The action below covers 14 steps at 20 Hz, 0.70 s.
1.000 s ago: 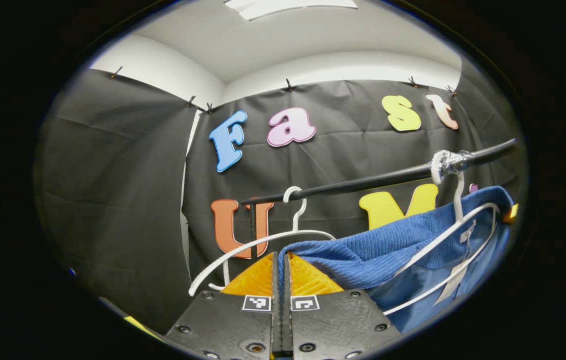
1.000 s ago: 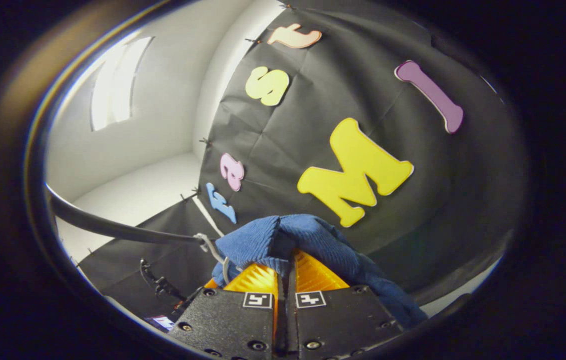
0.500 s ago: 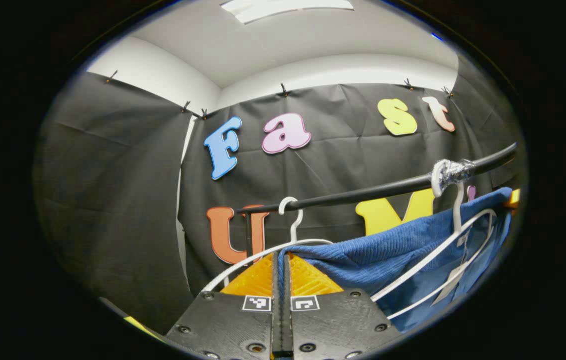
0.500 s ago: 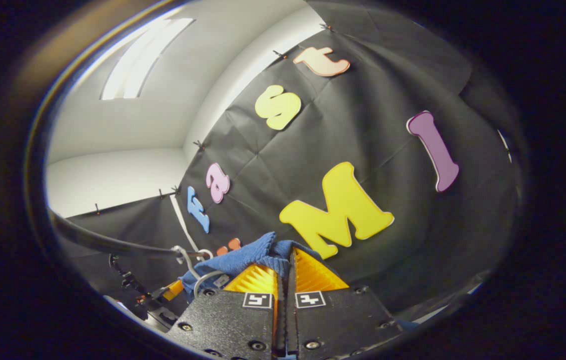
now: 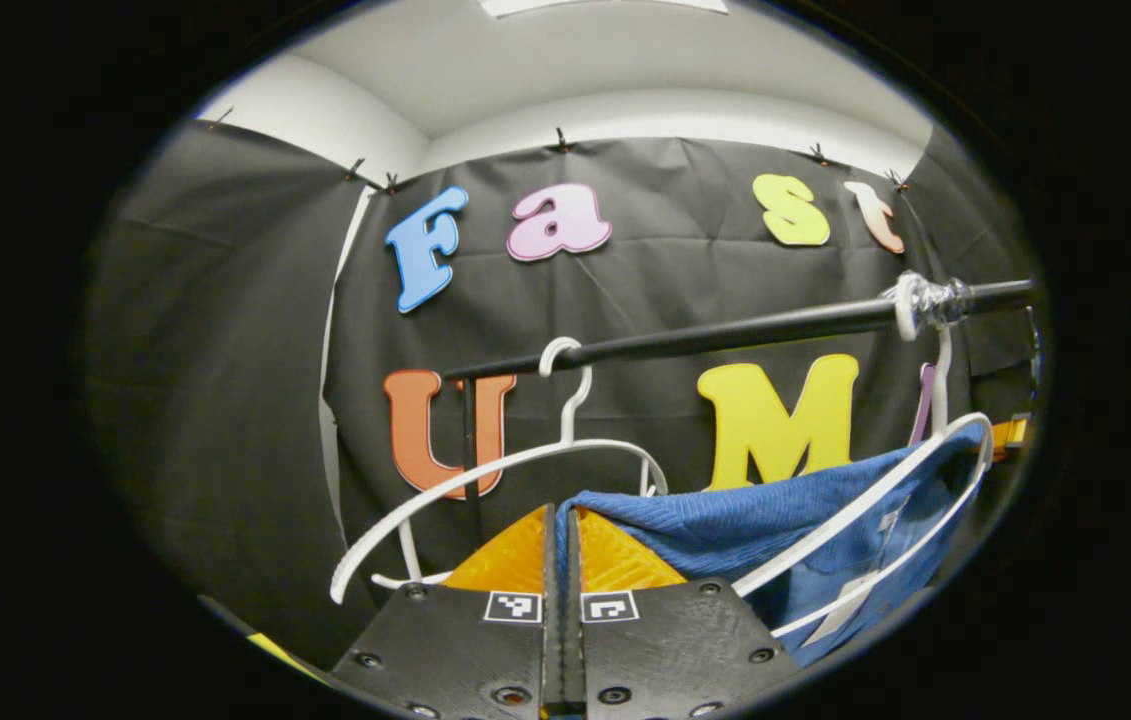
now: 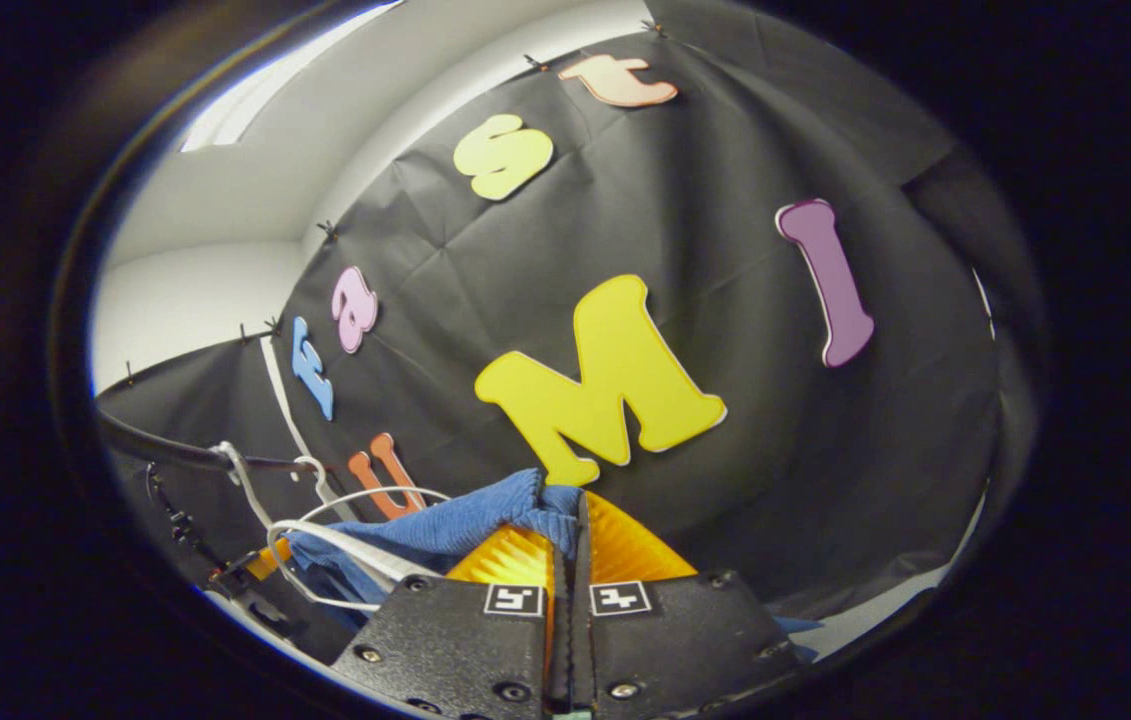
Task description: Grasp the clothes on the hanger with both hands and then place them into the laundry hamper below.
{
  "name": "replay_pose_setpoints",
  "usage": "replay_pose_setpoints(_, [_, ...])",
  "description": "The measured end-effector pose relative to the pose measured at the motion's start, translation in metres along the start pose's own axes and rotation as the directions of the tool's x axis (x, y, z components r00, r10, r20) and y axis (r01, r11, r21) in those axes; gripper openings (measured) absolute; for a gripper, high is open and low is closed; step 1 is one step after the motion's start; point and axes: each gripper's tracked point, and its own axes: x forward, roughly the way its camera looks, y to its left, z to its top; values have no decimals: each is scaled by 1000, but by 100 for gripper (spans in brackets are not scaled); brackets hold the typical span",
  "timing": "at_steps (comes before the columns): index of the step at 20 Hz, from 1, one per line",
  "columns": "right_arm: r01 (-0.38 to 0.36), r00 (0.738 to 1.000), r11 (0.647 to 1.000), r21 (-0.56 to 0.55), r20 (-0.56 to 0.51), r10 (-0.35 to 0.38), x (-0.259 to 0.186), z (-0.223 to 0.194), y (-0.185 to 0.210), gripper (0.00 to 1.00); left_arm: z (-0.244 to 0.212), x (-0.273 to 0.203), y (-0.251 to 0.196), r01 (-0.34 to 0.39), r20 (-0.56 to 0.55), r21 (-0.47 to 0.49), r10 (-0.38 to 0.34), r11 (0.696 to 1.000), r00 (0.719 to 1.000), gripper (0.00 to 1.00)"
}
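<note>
A blue knit garment (image 5: 765,525) stretches between both grippers, below the black rail (image 5: 725,335). My left gripper (image 5: 563,512) is shut on its left end, orange fingers pressed together on the fabric. A white hanger (image 5: 885,510) with a taped hook crosses in front of the garment at the right. In the right gripper view my right gripper (image 6: 575,505) is shut on the garment's (image 6: 445,525) other end, with the white hanger (image 6: 325,545) at the lower left. The hamper is hidden.
An empty white hanger (image 5: 485,475) hangs on the rail to the left of the garment, close to my left gripper. The rail's upright post (image 5: 470,450) stands behind it. The other gripper's orange part (image 5: 1007,433) peeks at the far right.
Both grippers have dropped lower with the garment held; the rail now sits higher in the left gripper view. The garment has slid down off the hanger's top, and the right view has swung leftward.
</note>
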Motion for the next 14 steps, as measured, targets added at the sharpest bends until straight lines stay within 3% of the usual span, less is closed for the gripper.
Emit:
replay_pose_setpoints(2, [6,999,1000,7,-43,-5,4,-25,-5,4,-15,-3,12,1,-27,-33,-2,999,1000,0])
replay_pose_setpoints(5, [17,994,1000,24,-105,-14,6,-60,-13,4,-40,-10,23,-8,-70,-35,5,999,998,4])
replay_pose_setpoints(9, [49,986,999,20,-160,-45,-4,-104,-22,4,-79,-44,25,-34,-126,-30,30,999,992,0])
replay_pose_setpoints(14, [46,971,998,-43,-234,-55,-28,-160,-2,4,-119,-75,18,-42,-210,-23,36,999,977,4])
